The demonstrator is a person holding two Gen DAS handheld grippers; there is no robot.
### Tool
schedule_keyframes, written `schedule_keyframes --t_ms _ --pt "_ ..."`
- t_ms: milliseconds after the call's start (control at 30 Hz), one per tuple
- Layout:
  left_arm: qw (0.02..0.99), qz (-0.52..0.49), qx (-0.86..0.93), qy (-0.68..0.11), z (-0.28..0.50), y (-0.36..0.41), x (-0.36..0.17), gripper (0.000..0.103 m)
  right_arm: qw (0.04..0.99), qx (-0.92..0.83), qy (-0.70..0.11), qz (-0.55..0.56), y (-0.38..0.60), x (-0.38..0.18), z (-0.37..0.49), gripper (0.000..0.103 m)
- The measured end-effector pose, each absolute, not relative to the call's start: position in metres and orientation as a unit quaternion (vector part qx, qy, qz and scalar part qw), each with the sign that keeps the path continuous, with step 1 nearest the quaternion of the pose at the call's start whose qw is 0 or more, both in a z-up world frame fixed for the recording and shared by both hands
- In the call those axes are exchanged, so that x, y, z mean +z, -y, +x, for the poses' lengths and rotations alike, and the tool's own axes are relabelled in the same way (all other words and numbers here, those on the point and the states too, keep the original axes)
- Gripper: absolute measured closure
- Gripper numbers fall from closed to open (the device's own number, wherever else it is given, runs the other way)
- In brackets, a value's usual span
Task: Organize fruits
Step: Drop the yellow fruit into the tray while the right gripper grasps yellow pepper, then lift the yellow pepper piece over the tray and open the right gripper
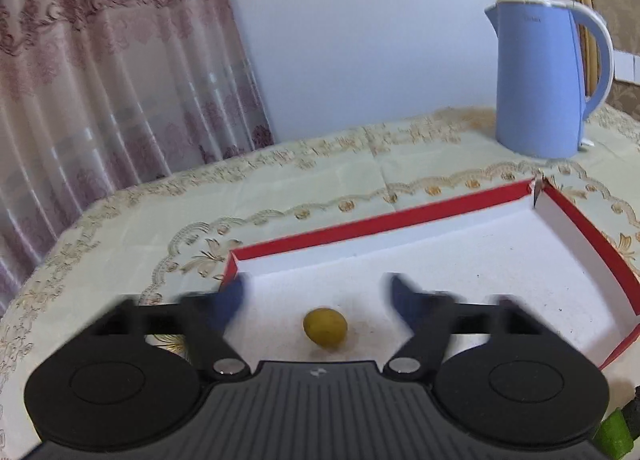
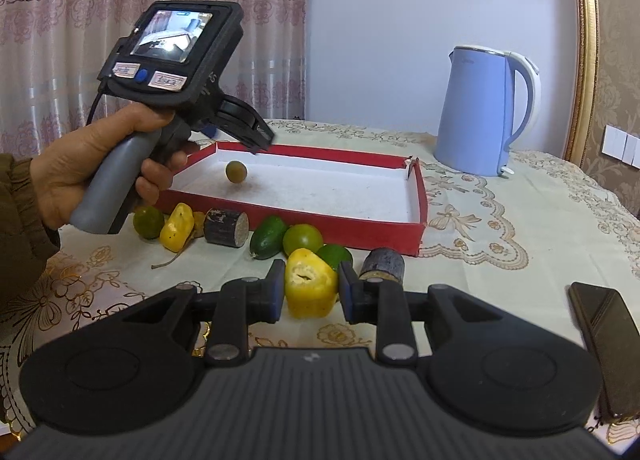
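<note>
Yellow is the fruit that matters now: a yellow pepper-like fruit [image 2: 310,287] stands on the bench [image 2: 500,280] directly between the two fingers of the right gripper [image 2: 311,289], its cut or torn top turned toward the camera. The jaws stand on both sides of it, very close, but a thin gap seems to remain on the right, so I judge they are closing and do not yet hold it. Its long axis looks roughly upright, across the line of the fingers. Just behind it lie green limes [image 2: 303,239], a small green avocado-like fruit [image 2: 269,243] and two dark sugarcane pieces [image 2: 225,227]. Farther back lies the red tray [image 2: 360,229], well ahead of this gripper. The left gripper [image 1: 318,298] hangs released over the near-left part of the tray, and a small olive-coloured fruit [image 1: 325,327] lies on the white floor below it, between the spread fingers. For the yellow fruit the right gripper is clearly the nearer one.
</note>
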State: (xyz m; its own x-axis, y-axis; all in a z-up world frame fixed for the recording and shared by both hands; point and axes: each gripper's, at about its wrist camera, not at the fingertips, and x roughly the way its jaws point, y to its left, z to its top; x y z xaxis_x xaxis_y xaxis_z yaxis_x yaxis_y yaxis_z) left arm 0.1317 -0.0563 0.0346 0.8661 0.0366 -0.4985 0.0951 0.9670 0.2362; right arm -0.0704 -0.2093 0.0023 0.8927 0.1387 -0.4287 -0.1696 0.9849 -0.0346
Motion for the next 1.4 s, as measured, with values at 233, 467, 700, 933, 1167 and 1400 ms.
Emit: schedule_keyframes --t_ms 233,467,700,933,1167,1400 --pt "0.959 0.139 0.021 -0.244 0.101 0.054 0.036 0.011 0.973 0.085 -0.214 -0.032 0.208 0.002 -0.07 0.077" --pt "0.954 0.107 0.048 -0.276 0.072 0.034 0.026 0.011 0.974 0.085 -0.209 -0.025 0.212 0.002 -0.071 0.077" --pt "0.949 0.061 0.043 -0.307 0.054 0.011 0.013 0.008 0.975 0.086 -0.204 -0.02 0.212 0.004 -0.071 0.077" --pt "0.956 0.061 0.042 -0.284 0.038 0.01 0.023 0.007 0.977 0.087 -0.193 -0.021 0.212 0.011 -0.069 0.077" --pt "0.956 0.062 0.046 -0.282 0.032 0.011 0.022 0.007 0.979 0.085 -0.183 -0.024 0.212 0.017 -0.066 0.077" --pt "0.955 0.061 0.044 -0.287 0.029 0.01 0.017 0.005 0.979 0.085 -0.182 -0.023 0.213 0.018 -0.063 0.077"
